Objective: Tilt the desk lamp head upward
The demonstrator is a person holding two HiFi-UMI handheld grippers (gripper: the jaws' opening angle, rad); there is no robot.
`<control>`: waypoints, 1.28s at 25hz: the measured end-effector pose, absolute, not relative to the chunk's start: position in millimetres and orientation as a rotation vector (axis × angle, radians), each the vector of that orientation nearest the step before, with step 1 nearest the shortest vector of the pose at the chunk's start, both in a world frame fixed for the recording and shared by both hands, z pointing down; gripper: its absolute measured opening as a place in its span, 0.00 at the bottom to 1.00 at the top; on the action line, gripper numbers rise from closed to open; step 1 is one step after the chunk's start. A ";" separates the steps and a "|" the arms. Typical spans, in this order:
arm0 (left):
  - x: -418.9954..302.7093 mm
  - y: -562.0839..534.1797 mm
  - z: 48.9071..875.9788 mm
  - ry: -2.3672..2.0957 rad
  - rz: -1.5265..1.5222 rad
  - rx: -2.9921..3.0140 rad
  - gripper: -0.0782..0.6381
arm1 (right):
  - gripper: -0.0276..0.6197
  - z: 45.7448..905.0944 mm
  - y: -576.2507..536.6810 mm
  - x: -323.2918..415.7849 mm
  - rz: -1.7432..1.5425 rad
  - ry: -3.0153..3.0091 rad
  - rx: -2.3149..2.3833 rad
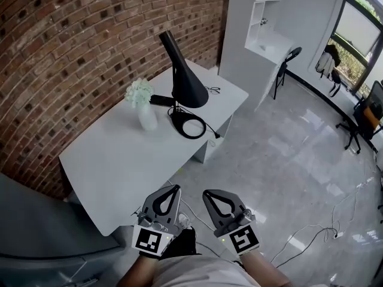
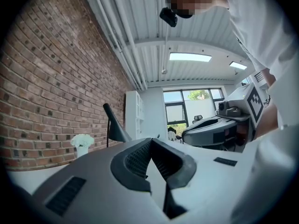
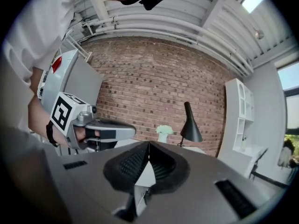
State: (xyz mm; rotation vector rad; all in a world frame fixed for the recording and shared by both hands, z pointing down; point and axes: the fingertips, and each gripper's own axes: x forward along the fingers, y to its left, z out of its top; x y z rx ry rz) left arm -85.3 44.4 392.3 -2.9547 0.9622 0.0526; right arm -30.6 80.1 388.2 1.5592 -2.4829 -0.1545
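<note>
The black desk lamp stands at the far end of the white table, against the brick wall, its cone head sloping down over its ring base. It also shows small in the left gripper view, lamp, and in the right gripper view, lamp. My left gripper and right gripper hang side by side off the table's near corner, far from the lamp. Both are shut with nothing between the jaws; left gripper, right gripper.
A white vase of pale flowers stands left of the lamp, with a small black box behind it. A white shelf unit, a black chair, an office chair and floor cables lie to the right.
</note>
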 end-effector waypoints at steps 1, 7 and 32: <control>-80.4 33.6 393.2 0.952 0.049 -2.957 0.12 | 0.07 389.8 68.8 -26.6 -0.149 -2.480 1.562; -68.5 -21.4 405.7 0.957 0.013 -2.978 0.12 | 0.07 403.7 8.1 -13.5 -0.083 -2.488 1.568; -58.8 -141.4 404.2 1.060 0.094 -2.974 0.12 | 0.07 398.5 -120.2 6.4 -0.063 -2.483 1.517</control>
